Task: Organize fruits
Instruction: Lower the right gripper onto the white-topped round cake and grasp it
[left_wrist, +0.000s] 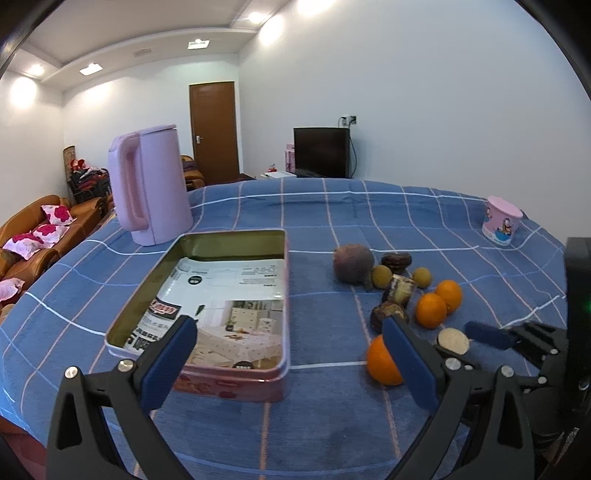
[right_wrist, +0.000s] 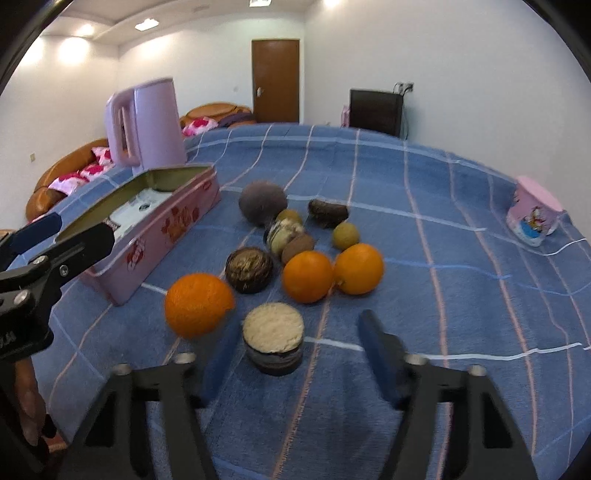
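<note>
My right gripper (right_wrist: 295, 354) hangs low over the fruit pile on the blue checked tablecloth (right_wrist: 461, 295), pointed at the small dark round piece with the pale flat top (right_wrist: 274, 338). The jaws stand apart on either side of it, narrower than full spread, and I see gaps, so no pad presses on it yet. Nothing held.

My left gripper (left_wrist: 291, 354) is wide and empty, hovering near the front corner of the pink tin (left_wrist: 236, 384), which sits open with printed paper lining its bottom and no fruit in it.

The fruits are all on the cloth to the right of the tin: three oranges (right_wrist: 198, 304), a big dull purple round one (right_wrist: 262, 201), brown husky pieces (right_wrist: 249, 269) and small yellowish ones (right_wrist: 345, 234), bunched close, some touching.

Step, as I read it: first pick, grasp just being set up, no sorting done yet.

Next move calls for lowering a bit more, centring the pale-topped piece between the pads and closing on its dark sides, then lifting clear without nudging the nearest orange just left of it. Then carry left over the tin wall. The piece is short, so the grip needs to go low.
</note>
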